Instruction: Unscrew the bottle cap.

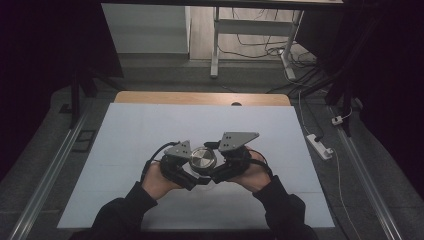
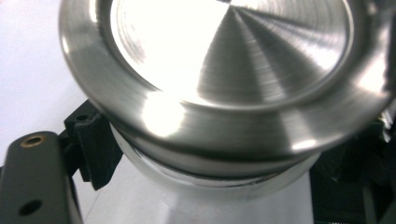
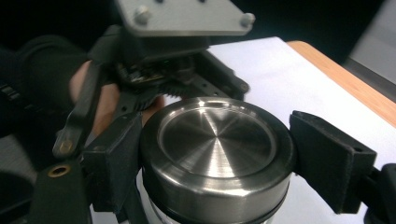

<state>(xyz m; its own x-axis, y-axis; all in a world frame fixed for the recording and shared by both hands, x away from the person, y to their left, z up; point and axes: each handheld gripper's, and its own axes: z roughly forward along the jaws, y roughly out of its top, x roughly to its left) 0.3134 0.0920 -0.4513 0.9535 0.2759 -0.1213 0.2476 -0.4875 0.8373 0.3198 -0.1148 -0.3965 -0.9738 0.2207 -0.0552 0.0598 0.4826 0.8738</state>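
Observation:
A round brushed-steel lid (image 1: 202, 159) caps a pale container, held just above the white table sheet (image 1: 150, 130). In the right gripper view, my right gripper (image 3: 215, 156) is shut on the lid (image 3: 215, 140), one black pad (image 3: 114, 163) at its left rim and the other at its right rim. In the left gripper view, my left gripper (image 2: 212, 179) is shut on the container body (image 2: 196, 200) just under the lid (image 2: 224, 60). From above, the left gripper (image 1: 195, 175) and right gripper (image 1: 211, 161) meet at the container from either side.
The white sheet covers a wooden table whose far edge (image 1: 200, 98) shows bare. Behind it stand a desk frame (image 1: 216, 45) and loose cables on the floor. A power strip (image 1: 320, 146) lies off the table's right side.

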